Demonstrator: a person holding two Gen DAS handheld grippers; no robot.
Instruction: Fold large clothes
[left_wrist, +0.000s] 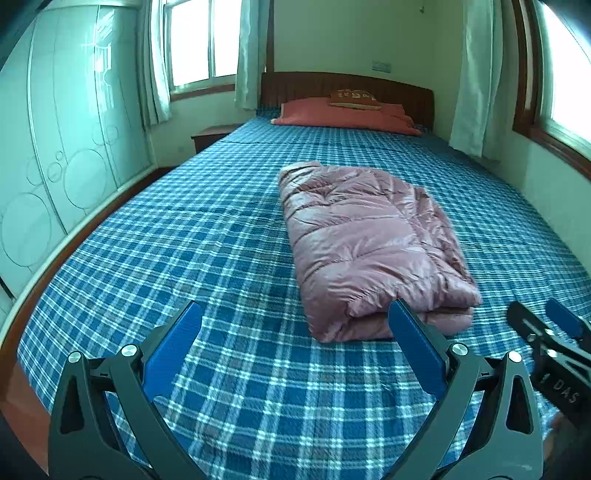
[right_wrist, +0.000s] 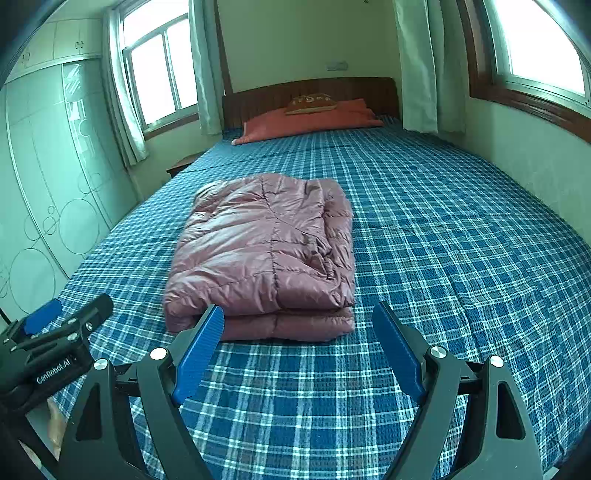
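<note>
A pink quilted down jacket lies folded into a thick rectangle on the blue plaid bed. My left gripper stands open above the sheet, just short of the jacket's near left corner, with nothing between its blue pads. Open too is my right gripper, hovering at the jacket's near edge with only sheet between its fingers. Each gripper shows in the other's view: the right one at the right edge, the left one at the left.
A red pillow with a small brown cushion on it lies at the headboard. A glass-fronted wardrobe runs along the left side. Curtained windows stand at back left and right. A nightstand sits beside the bed's head.
</note>
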